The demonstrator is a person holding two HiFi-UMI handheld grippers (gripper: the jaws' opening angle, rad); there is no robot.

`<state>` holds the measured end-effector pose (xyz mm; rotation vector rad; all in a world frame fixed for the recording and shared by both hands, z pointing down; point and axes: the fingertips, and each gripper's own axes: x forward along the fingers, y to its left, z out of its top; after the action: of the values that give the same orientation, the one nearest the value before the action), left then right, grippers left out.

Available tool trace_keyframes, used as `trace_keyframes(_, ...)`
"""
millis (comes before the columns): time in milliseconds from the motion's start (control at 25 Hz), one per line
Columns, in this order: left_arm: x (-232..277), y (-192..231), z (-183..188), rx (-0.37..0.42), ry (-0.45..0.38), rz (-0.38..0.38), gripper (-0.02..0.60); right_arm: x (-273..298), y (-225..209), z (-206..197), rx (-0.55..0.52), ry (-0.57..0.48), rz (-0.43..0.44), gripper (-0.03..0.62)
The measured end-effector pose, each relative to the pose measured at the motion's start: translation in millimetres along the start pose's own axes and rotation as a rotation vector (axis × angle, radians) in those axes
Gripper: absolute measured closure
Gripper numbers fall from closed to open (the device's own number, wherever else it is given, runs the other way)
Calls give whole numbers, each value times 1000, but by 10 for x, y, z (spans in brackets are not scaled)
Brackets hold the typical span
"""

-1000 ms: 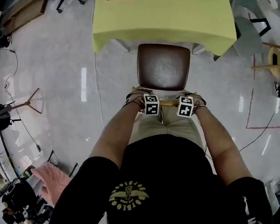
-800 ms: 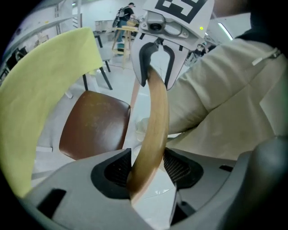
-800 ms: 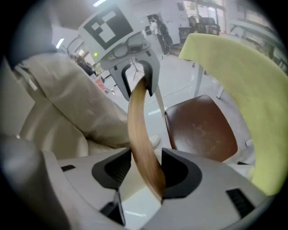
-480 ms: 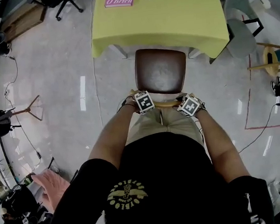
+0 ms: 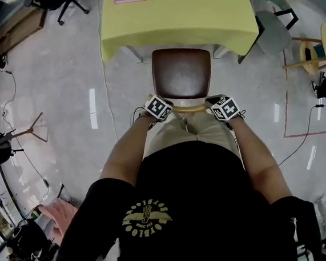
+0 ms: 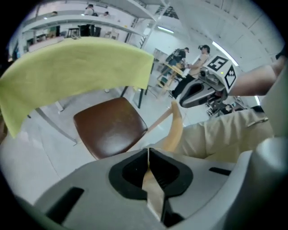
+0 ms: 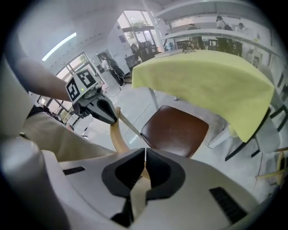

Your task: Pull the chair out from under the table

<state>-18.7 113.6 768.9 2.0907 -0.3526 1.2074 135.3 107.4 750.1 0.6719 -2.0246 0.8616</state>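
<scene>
The chair (image 5: 181,73) stands in front of the desk (image 5: 198,14). The far edge of its brown seat (image 6: 110,128) is at or just under the overhang of the yellow cloth (image 7: 211,85), and the rest of it is already out in the open. Its pale wooden top rail (image 5: 190,105) curves from side to side on the person's side of the seat.

The left gripper (image 6: 148,157) sits at the rail's left end and the right gripper (image 7: 145,157) at its right end, both pointing steeply down onto it. Both sets of jaws have just been closing. In each gripper view the black pads are pressed together on the thin wood, which shows as a pale strip between them, so both jaws look clamped on the rail.

The rail's long axis lies across the pulling line, with the desk beyond the chair and the person's legs right behind it. Neither hand is nearer. The coming pull most likely needs both hands to draw straight back together, or the chair could swing to one side.
</scene>
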Motion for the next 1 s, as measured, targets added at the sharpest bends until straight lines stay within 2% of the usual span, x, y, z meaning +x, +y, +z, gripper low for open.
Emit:
trace_keyframes(80,-16,84,8,-48,-26,48,568,-58,-30,3,13,-12,-15,580)
trace_keyframes(200,-55,131,1,-62,-16,98,572,-117,-51,-2,32,-21,-15,580)
trace_keyframes(320,-133,159,70,-102,-56,153,572,-130,-82,-37,47,-27,-3,582)
trace_keyframes(520,-382,251,294,-256,-253,245,572,-209,-129,60,31,-70,-25,583)
trace_keyframes(600,-497,237,372,-293,-327,268,572,-240,-115,132,31,-101,-19,583)
trace_keyframes(840,-817,181,646,-262,-441,345,572,-420,-160,404,17,-173,-12,583)
trace_keyframes(1000,-1038,180,796,-275,-510,385,572,-591,-208,626,22,-237,-20,583)
